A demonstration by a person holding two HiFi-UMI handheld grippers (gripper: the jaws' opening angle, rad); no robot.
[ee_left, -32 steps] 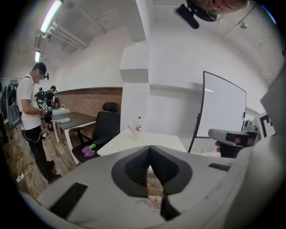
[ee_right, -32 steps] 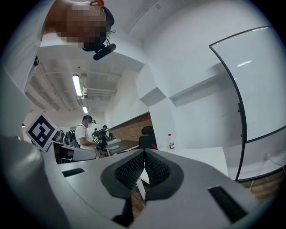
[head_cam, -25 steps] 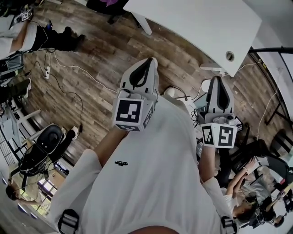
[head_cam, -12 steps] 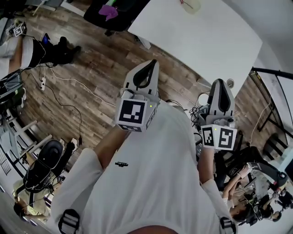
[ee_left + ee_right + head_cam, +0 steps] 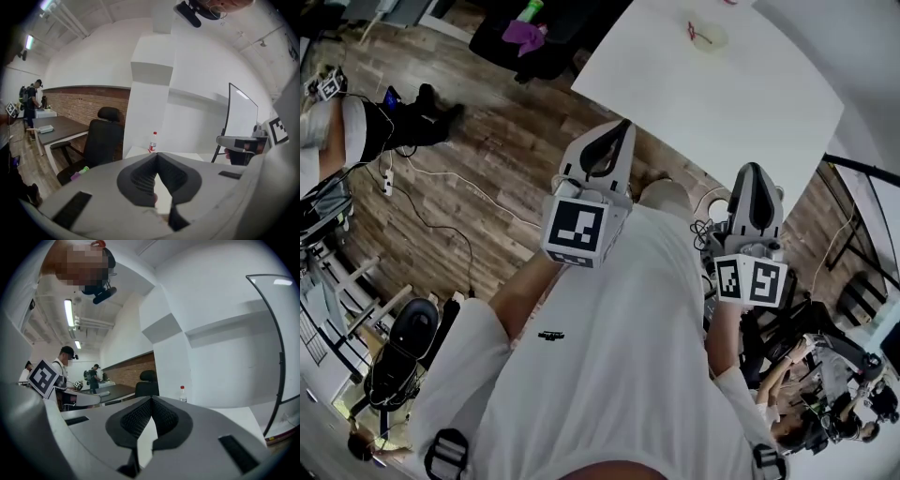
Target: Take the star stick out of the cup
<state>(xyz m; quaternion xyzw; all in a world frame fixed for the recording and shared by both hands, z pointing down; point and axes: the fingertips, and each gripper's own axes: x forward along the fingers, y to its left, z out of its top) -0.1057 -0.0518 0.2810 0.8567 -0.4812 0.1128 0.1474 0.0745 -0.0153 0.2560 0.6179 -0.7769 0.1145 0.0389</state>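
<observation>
On the white table (image 5: 741,89) at the top of the head view stands a pale round cup (image 5: 707,37) with a red stick (image 5: 694,31) in it; its shape is too small to make out. Both grippers are held out in front of the person's chest, well short of the table. The left gripper (image 5: 619,127) is shut with nothing between its jaws, and its own view shows the tips (image 5: 157,154) meeting. My right gripper (image 5: 752,171) also has its tips (image 5: 151,399) together and holds nothing. Neither gripper view shows the cup.
A black office chair (image 5: 534,28) with purple and green things on its seat stands left of the table. A bottle with a red cap (image 5: 152,142) stands at the table's far side. Cables (image 5: 441,192) lie on the wood floor. A black stand (image 5: 862,164) is at the right.
The table has slid down and nearer in the head view, and the cup with the red stick has come into sight at the top. Both grippers stay shut in front of the chest.
</observation>
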